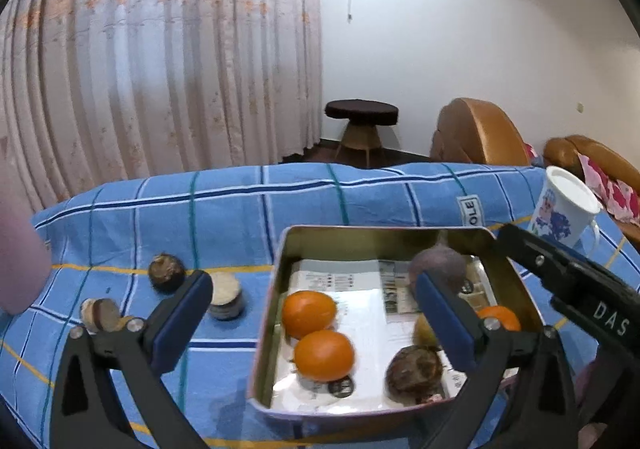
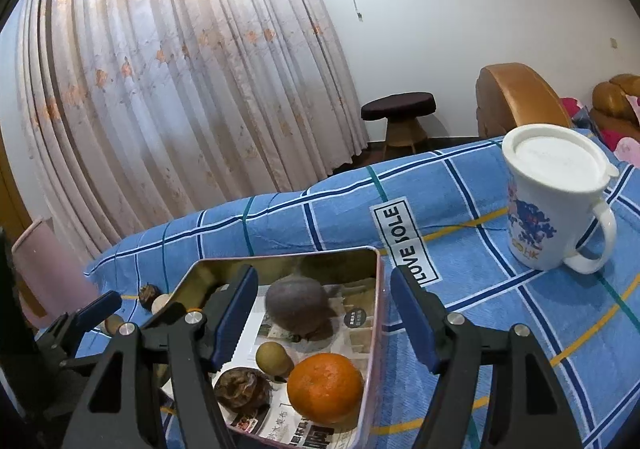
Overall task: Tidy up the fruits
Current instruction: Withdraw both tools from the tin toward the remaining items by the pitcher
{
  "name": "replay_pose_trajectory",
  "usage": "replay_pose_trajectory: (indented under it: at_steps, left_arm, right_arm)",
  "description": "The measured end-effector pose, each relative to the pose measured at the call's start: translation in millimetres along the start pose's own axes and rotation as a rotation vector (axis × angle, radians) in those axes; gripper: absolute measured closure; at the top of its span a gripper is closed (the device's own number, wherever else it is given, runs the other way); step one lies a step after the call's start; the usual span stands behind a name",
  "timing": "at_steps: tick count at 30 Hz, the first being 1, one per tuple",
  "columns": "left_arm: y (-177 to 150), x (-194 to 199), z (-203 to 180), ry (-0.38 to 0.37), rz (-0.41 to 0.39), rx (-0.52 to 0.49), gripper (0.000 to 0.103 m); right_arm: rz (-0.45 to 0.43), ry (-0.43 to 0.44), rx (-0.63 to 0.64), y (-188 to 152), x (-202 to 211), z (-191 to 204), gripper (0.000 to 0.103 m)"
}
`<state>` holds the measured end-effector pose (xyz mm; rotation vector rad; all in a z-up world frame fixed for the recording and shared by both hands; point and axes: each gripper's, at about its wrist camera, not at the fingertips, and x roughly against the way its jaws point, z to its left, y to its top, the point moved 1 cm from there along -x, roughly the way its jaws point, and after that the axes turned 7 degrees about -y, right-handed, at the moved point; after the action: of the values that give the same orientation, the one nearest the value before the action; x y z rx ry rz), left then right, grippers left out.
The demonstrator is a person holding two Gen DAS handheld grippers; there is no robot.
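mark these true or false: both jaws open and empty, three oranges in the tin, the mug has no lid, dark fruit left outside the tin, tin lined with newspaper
1. The left gripper and right gripper both have open, empty jaws. True.
2. Three oranges lie in the tin. True.
3. The mug has no lid. False: a white lid covers it.
4. A dark fruit sits outside the tin on the blue cloth. True.
5. The tin is bare metal inside. False: printed paper lines its floor.
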<state>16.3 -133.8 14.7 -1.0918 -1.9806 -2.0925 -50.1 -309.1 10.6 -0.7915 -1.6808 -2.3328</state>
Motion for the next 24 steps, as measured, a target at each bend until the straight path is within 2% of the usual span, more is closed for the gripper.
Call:
replay_pose_trajectory:
  at_steps: [4, 11, 15, 21, 24]
  left_arm:
    - [-2.8, 6.8, 15.4, 0.060, -0.024, 0.009, 0.000]
    - [-10.1, 14.5, 34.8, 0.129, -0.048, 0.008, 0.000]
    - [-14.1, 18.8, 43.9, 0.140, -0.052, 0.016, 0.000]
    - [-21.3, 24.7, 57.0, 0.153, -0.043, 0.011, 0.000]
    - [-22.7, 26.4, 70.1, 0.156, -0.036, 0.028, 0.000]
  right_arm:
    - [-0.015, 0.004, 0.001, -4.2, 4.7, 3.7, 0.033]
    - [-0.117, -0.026, 0.037, -10.8, 23.6, 17.8, 0.033]
    - [-0.167, -0.078, 0.055, -14.1, 28.7, 21.7, 0.032]
    - [-0.168, -0.127, 0.092, -19.3, 28.2, 32.1, 0.032]
    - [-0.162, -0.123, 0.119, -25.0, 30.1, 45.4, 0.032]
